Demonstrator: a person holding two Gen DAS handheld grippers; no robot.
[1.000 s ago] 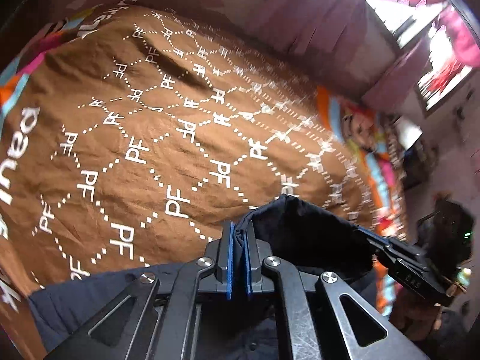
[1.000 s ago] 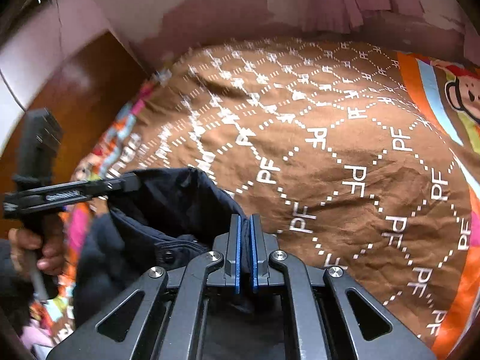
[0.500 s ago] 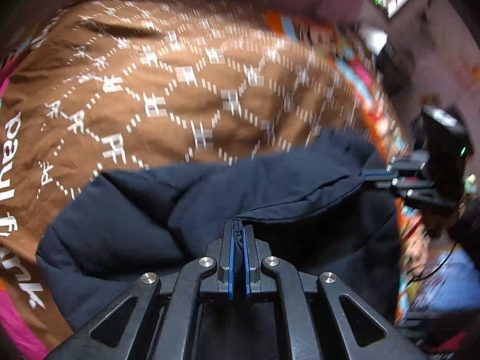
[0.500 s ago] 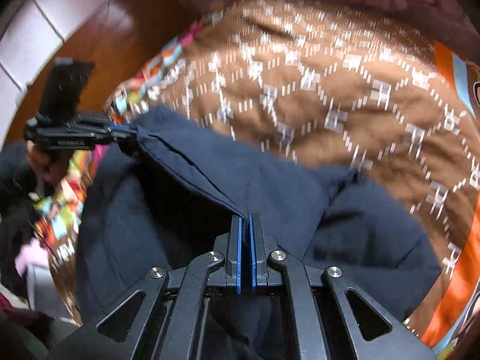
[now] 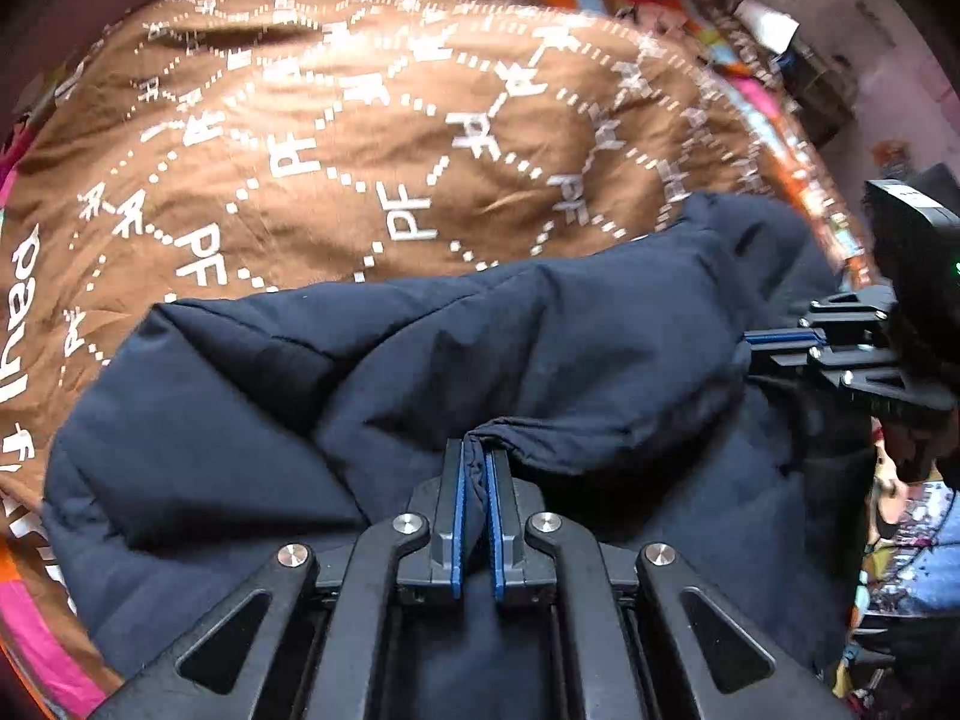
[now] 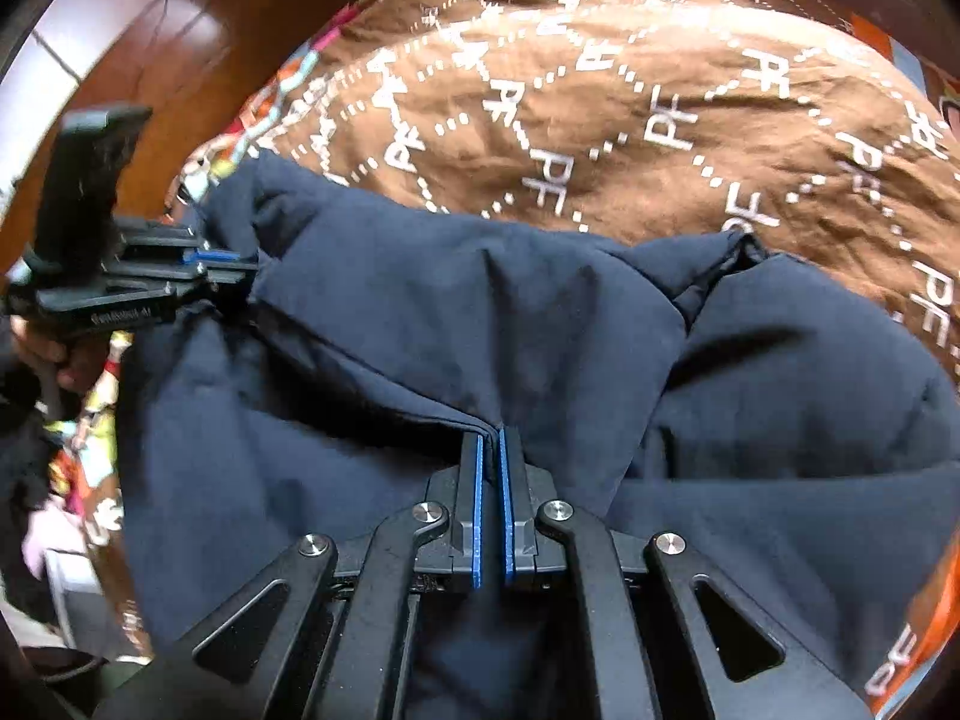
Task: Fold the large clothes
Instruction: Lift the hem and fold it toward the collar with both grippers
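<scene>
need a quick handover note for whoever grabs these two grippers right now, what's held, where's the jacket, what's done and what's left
Left gripper: jaws starting to open, a hem fold of the dark navy jacket between the pads.
Right gripper: shut on another bit of the same edge.
The jacket lies bunched on the brown PF-print bedspread.
Done: held edge brought over the jacket's body, one fold roughly laid.
Left: release both grips, smooth the lumps, then fold again to finish.
</scene>
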